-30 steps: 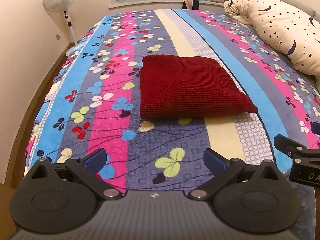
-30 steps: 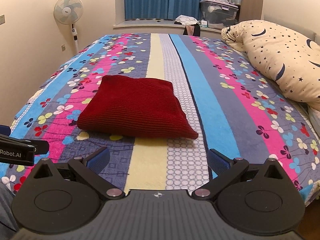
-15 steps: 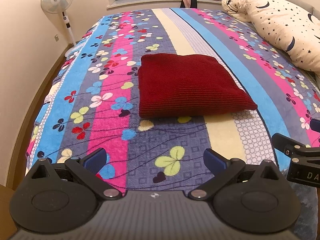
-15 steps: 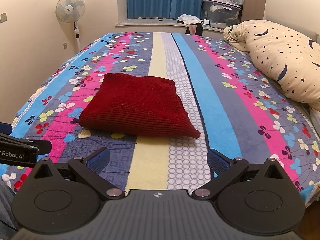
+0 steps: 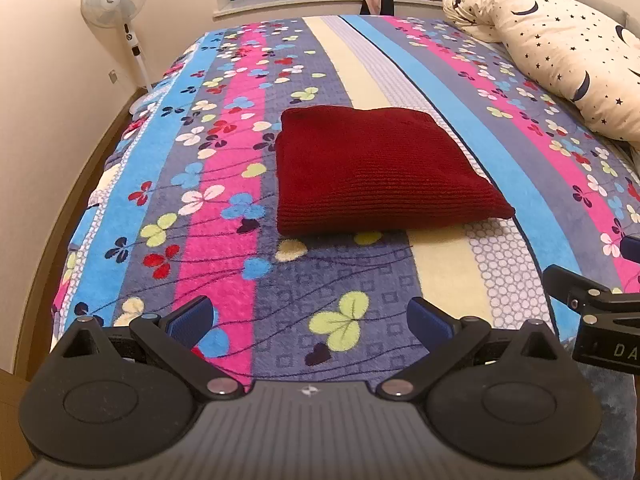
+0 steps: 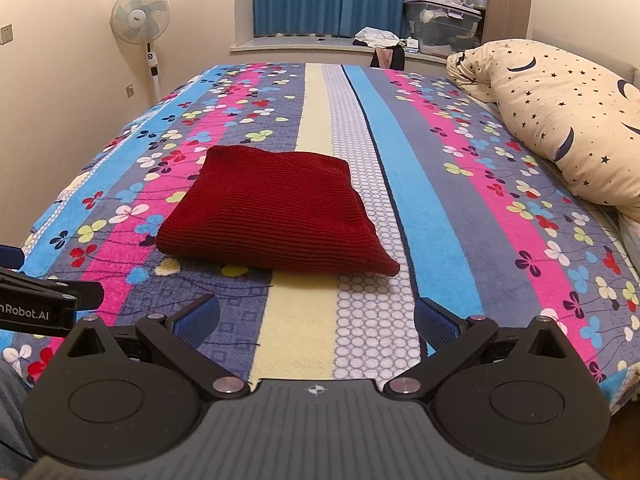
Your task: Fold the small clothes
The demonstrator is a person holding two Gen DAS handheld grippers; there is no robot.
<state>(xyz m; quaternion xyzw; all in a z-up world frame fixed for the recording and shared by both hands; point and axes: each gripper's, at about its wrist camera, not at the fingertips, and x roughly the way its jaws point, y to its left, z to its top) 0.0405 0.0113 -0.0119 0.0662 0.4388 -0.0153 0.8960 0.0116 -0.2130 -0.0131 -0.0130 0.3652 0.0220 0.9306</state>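
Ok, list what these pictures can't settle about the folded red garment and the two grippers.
- Red garment: its type and inner layers, hidden by its own top layer in both views.
- Right gripper: cut off by the left wrist view's right edge.
- Left gripper: cut off by the right wrist view's left edge.
- Bed: near edge hidden behind the gripper bodies.

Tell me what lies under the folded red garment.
The folded red garment rests on the striped floral blanket, across its pink, grey, yellow and dotted stripes. Whatever lies directly beneath or inside its folds is covered.
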